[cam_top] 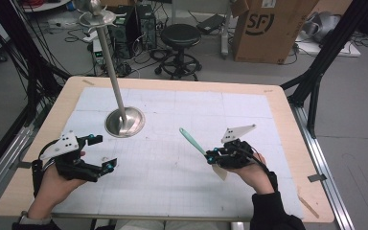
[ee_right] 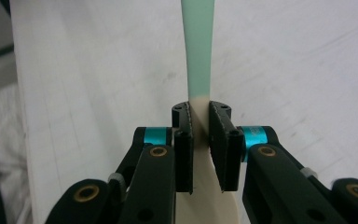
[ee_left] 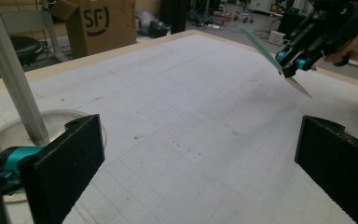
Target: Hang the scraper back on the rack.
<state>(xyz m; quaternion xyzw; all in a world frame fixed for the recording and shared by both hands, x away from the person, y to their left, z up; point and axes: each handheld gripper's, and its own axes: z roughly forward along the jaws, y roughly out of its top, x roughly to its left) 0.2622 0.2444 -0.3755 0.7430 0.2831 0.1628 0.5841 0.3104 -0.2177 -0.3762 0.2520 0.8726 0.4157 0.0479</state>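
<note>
The right gripper (cam_top: 212, 157) is clamped on a spatula (cam_top: 195, 143), its jaws pinching where the green handle meets the cream blade; the handle points toward 10 o'clock, clear above the mat (cam_top: 182, 110). The left gripper (cam_top: 103, 153) hovers with jaws wide apart and nothing between them, at 7 o'clock from the stand (cam_top: 124, 122).

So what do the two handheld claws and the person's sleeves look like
Both the left claw and the right claw are black, with turquoise collars near the jaws, brass-coloured pivot pins and flat, ribbed black pads. Each carries a pale grey three-cornered plate dotted with small holes. A black cable trails from each. The right arm wears a black sleeve.
</note>
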